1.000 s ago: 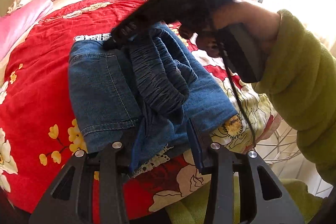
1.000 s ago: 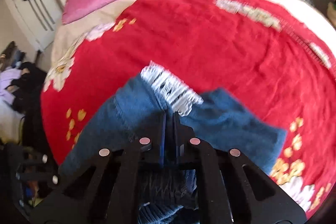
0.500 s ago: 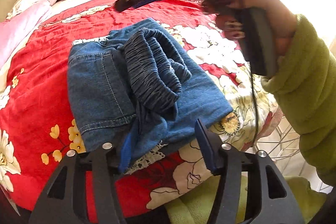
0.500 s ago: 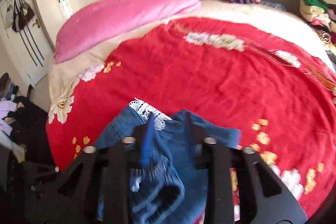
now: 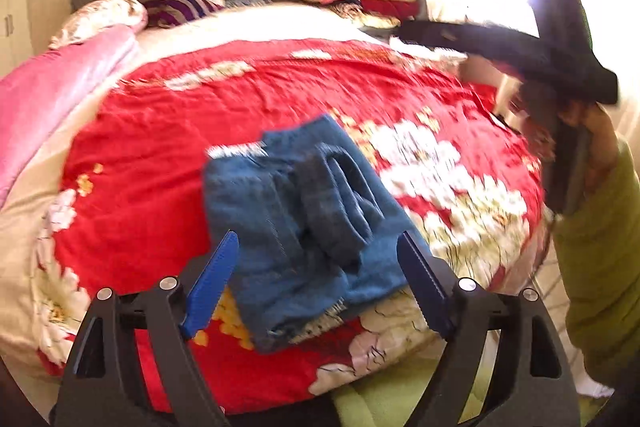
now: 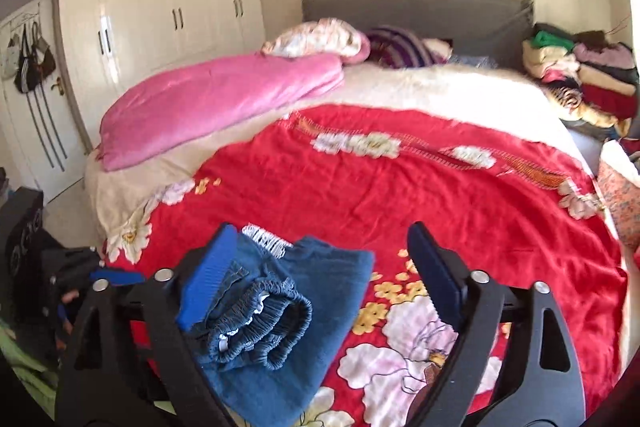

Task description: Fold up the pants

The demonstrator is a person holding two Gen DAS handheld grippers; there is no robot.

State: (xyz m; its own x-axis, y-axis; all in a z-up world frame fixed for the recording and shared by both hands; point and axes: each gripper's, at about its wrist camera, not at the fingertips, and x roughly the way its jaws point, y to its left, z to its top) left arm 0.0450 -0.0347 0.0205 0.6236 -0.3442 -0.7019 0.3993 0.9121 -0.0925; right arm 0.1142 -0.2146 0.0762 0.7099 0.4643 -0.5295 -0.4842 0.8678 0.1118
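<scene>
Folded blue jeans lie on the red flowered bedspread near the bed's front edge, with the elastic waistband bunched on top and a white lace hem showing at the far side. My left gripper hovers above and in front of the jeans; its jaws are opening and its blue pads touch nothing. My right gripper is lifted off the jeans too, jaws opening, with nothing between the pads. In the left wrist view the right tool's black body is raised at the upper right.
A pink quilt lies along the bed's left side, with pillows at the grey headboard. A stack of folded clothes sits at the back right. White wardrobes stand to the left. A green sleeve is at the right.
Both grippers let go of the jeans, opened wide and rose back from them. The jeans now rest folded on the bedspread. The right gripper swung up and away to the right.
</scene>
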